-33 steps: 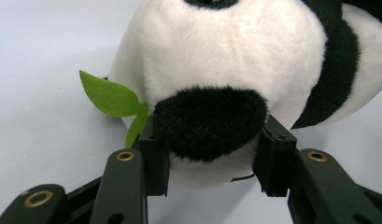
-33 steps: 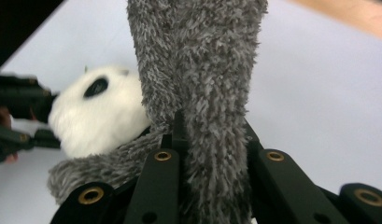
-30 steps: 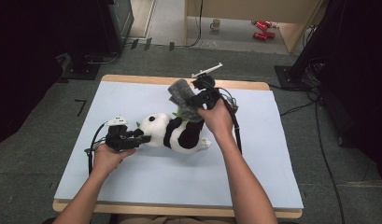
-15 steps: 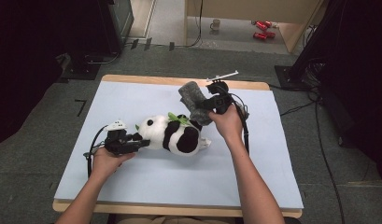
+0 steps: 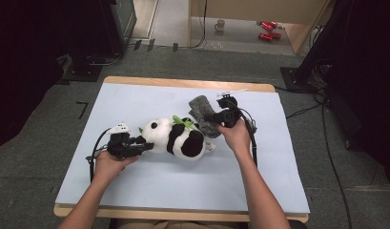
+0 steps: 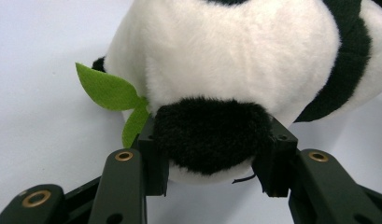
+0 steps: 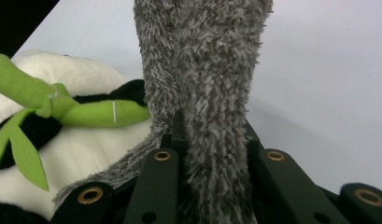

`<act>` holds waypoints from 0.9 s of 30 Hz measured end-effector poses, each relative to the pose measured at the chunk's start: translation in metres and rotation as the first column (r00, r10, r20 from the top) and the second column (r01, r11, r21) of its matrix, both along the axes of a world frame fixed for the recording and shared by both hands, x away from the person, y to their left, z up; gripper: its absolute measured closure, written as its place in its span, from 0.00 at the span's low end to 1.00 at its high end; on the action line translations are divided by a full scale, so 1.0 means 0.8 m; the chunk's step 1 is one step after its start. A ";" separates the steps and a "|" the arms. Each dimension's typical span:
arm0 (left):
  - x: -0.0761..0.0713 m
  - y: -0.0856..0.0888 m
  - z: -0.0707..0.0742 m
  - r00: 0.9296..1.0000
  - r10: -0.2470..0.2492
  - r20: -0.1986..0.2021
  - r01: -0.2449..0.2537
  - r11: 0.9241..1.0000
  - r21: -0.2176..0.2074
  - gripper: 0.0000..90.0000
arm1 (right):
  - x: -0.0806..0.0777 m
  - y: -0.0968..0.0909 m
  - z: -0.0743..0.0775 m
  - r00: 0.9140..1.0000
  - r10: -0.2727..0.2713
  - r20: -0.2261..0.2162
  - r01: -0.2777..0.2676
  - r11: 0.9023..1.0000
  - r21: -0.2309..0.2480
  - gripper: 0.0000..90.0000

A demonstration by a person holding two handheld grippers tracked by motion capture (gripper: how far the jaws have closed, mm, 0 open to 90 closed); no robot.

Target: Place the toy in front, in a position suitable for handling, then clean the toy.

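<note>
A black-and-white plush panda (image 5: 176, 138) lies on its side at the middle of the pale blue mat (image 5: 135, 186), with a green felt bamboo sprig (image 5: 183, 122) on its chest. My left gripper (image 5: 141, 144) is shut on the panda's black ear (image 6: 209, 135), at the toy's left end. A green leaf (image 6: 107, 88) sticks out beside that ear. My right gripper (image 5: 216, 118) is shut on a fuzzy grey cloth (image 5: 202, 114), whose lower end drapes against the panda's rump. Close up, the grey cloth (image 7: 202, 93) stands between the jaws beside the green sprig (image 7: 102, 113).
The mat covers a wooden table (image 5: 183, 83) on a grey carpeted floor. Cables (image 5: 326, 143) run along the floor to the right. A mug (image 5: 220, 24) and red objects (image 5: 266, 29) lie far behind the table.
My right gripper has come down and to the right with the grey cloth, from above the panda to the mat level beside it. The panda has settled flatter; the left gripper stayed put.
</note>
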State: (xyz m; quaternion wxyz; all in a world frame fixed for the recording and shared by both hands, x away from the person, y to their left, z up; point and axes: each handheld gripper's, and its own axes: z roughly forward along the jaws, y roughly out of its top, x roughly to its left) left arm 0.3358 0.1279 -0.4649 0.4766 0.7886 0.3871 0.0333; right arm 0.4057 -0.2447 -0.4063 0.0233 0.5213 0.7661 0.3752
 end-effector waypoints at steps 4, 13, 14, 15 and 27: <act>0.000 0.000 0.000 1.000 0.001 0.000 -0.001 1.000 0.003 0.60 | -0.004 -0.006 -0.001 1.000 -0.001 -0.003 0.001 1.000 -0.011 0.86; -0.001 0.001 -0.002 1.000 0.003 -0.004 -0.003 1.000 0.000 0.60 | -0.017 -0.036 -0.015 0.999 -0.041 -0.020 0.039 0.998 -0.058 0.86; -0.001 0.001 -0.002 1.000 0.003 -0.004 -0.003 1.000 0.001 0.60 | -0.018 -0.040 -0.016 0.999 -0.049 -0.023 0.047 0.997 -0.055 0.86; -0.001 0.001 -0.002 1.000 0.003 -0.005 -0.003 1.000 0.000 0.60 | -0.018 -0.043 -0.017 0.998 -0.049 -0.027 0.047 0.997 -0.057 0.86; -0.002 -0.001 -0.001 1.000 0.006 0.003 -0.006 1.000 0.008 0.60 | -0.021 -0.050 0.027 0.996 -0.049 0.081 0.048 0.999 0.012 0.86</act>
